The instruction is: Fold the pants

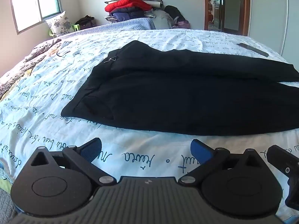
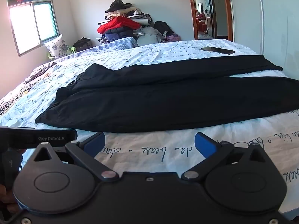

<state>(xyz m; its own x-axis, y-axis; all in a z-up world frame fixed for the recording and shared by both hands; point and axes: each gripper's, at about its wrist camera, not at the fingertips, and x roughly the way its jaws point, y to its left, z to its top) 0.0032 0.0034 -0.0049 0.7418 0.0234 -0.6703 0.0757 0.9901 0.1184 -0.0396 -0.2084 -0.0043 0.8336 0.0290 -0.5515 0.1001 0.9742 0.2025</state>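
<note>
Black pants (image 1: pixel 177 93) lie spread flat on the bed, waistband to the left, both legs running to the right; they also show in the right wrist view (image 2: pixel 168 100). The two legs lie side by side with a narrow gap at the right end. My left gripper (image 1: pixel 146 148) is open and empty, hovering over the sheet just short of the pants' near edge. My right gripper (image 2: pixel 149 142) is open and empty, also just short of the near edge. The left gripper's body (image 2: pixel 37 138) shows at the left of the right wrist view.
The bed has a white sheet with dark script (image 1: pixel 130 158). A black phone (image 2: pixel 217 50) lies beyond the pants at the far right. A pile of clothes (image 1: pixel 130 5) stands against the far wall. A floral pillow (image 1: pixel 59 24) and window are at the left, a doorway at the right.
</note>
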